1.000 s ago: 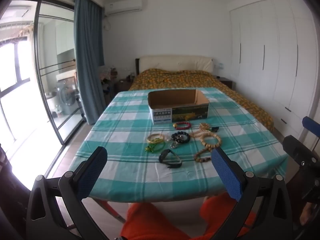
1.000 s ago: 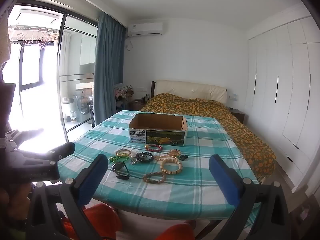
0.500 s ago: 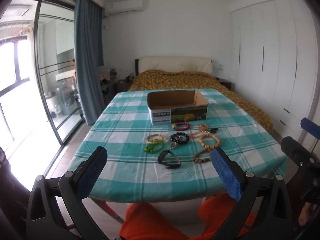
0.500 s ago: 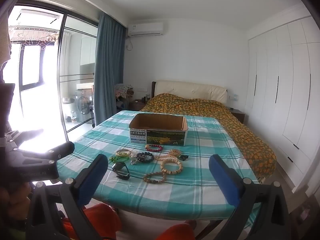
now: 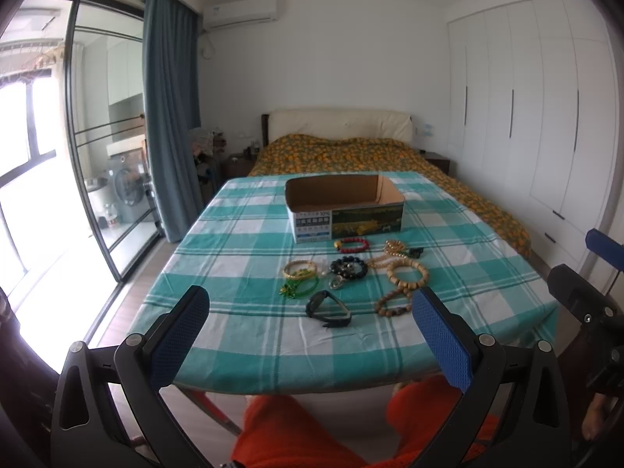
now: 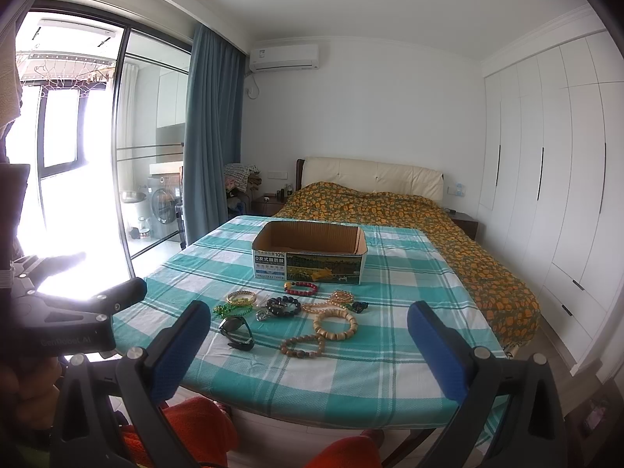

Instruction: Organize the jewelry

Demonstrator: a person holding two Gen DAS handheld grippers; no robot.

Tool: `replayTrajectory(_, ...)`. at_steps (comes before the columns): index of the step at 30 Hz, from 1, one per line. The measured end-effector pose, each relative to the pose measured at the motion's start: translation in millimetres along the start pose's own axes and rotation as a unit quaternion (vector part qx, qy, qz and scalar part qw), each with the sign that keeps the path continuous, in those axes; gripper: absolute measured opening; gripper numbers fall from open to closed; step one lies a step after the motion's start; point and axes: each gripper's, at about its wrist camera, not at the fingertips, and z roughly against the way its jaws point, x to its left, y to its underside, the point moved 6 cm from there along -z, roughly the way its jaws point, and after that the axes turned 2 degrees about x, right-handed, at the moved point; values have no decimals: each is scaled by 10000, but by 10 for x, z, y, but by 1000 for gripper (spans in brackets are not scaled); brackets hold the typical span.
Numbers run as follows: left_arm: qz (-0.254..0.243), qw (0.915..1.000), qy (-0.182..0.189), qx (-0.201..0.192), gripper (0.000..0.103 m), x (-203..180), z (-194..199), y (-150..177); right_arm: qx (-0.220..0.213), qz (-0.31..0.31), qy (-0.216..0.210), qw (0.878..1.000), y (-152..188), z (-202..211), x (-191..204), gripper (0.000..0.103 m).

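Several bracelets and bead strings lie on a teal checked tablecloth point(image 5: 241, 257) in front of an open, empty-looking cardboard box point(image 5: 345, 206): a red bead bracelet point(image 5: 351, 244), a dark bead bracelet point(image 5: 348, 267), a green one point(image 5: 299, 286), wooden bead loops point(image 5: 407, 274), and a black wristband point(image 5: 327, 309) nearest me. The box point(image 6: 310, 253) and the black wristband point(image 6: 236, 331) also show in the right wrist view. My left gripper point(image 5: 312, 331) is open and empty, short of the table's near edge. My right gripper point(image 6: 308, 345) is open and empty, also short of the edge.
A bed with an orange patterned cover point(image 5: 362, 152) stands behind the table. White wardrobes point(image 5: 546, 117) line the right wall. Glass sliding doors point(image 5: 78, 148) and a blue curtain point(image 5: 171, 97) are at the left. My orange-clad knees point(image 5: 296, 433) are below the table edge.
Both grippers have drifted very slightly; the table scene sits a little higher in the left wrist view. Nothing was taken or moved.
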Motion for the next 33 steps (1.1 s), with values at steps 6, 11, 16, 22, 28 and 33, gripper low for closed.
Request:
replayTrajectory(6,2,10000,2,12,103,-6,-4,16,1,-2,-6,10000,2,-1,2,103)
replayTrajectory(11,3,10000,2,10,103,-11,-10,18,-4,1,-3,10000,3,-2,2,103)
replayTrajectory(16,-3,10000,6,-10,103,0,-8,23,-6,0,-4,10000,5,0,0,103)
replayTrajectory(22,-15,10000,12,-27,103,3,0,16,-6,-3,-6,10000,8,3,-2,103)
replayTrajectory(28,-14,10000,10,-29,103,3,-1,14,-9,-1,-6,10000,9,1,-2,103)
replayTrajectory(33,-14,10000,12,-27,103,3,0,15,-9,-4,-8,10000,10,-1,-9,103)
